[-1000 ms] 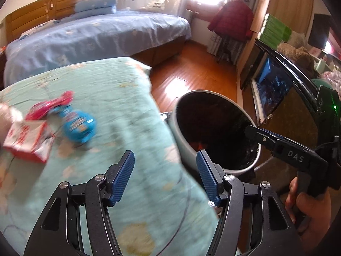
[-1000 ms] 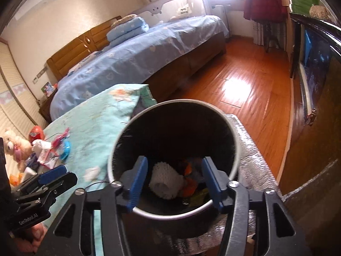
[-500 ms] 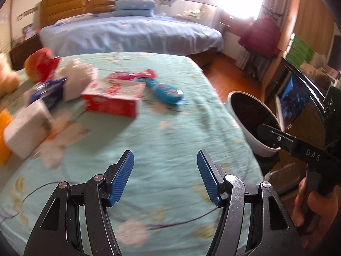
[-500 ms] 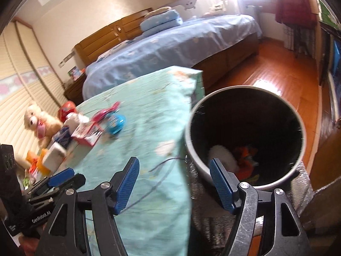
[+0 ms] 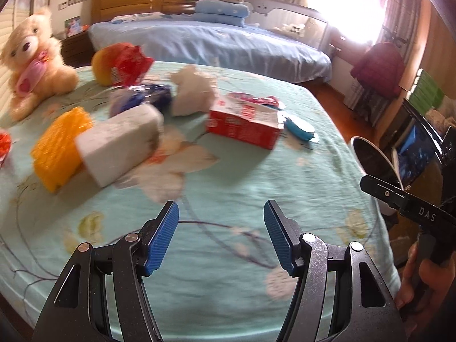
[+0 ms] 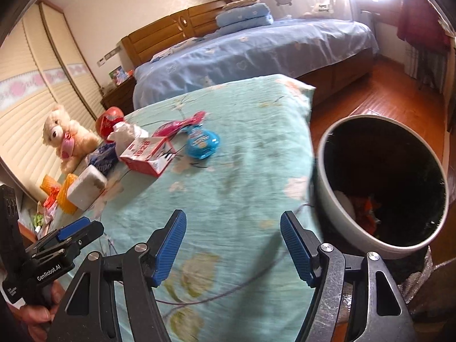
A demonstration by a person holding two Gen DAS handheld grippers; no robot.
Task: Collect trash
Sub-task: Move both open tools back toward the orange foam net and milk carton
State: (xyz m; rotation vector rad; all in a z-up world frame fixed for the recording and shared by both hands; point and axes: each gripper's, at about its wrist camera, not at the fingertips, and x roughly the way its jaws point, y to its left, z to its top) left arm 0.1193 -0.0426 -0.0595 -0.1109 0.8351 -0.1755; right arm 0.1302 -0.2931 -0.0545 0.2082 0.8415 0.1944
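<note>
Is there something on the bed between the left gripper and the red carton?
Nothing visible does. Only bare green bedsheet lies between the open left gripper and the red carton; the white block sits off to the left.

"DAS" in pale capitals stands on the black arm of the right gripper (image 5: 410, 205), out at three o'clock in the left wrist view. In the right wrist view, "GenRobot.AI" runs in white along the black body of the left gripper (image 6: 57, 259), down at eight o'clock. The red and white carton (image 6: 146, 154) at ten o'clock on the bedspread carries large red digits, upside down; they look like "8261", though that is not certain. The lettering on the round blue packet (image 6: 203, 140) beside it is too small to read.
</note>
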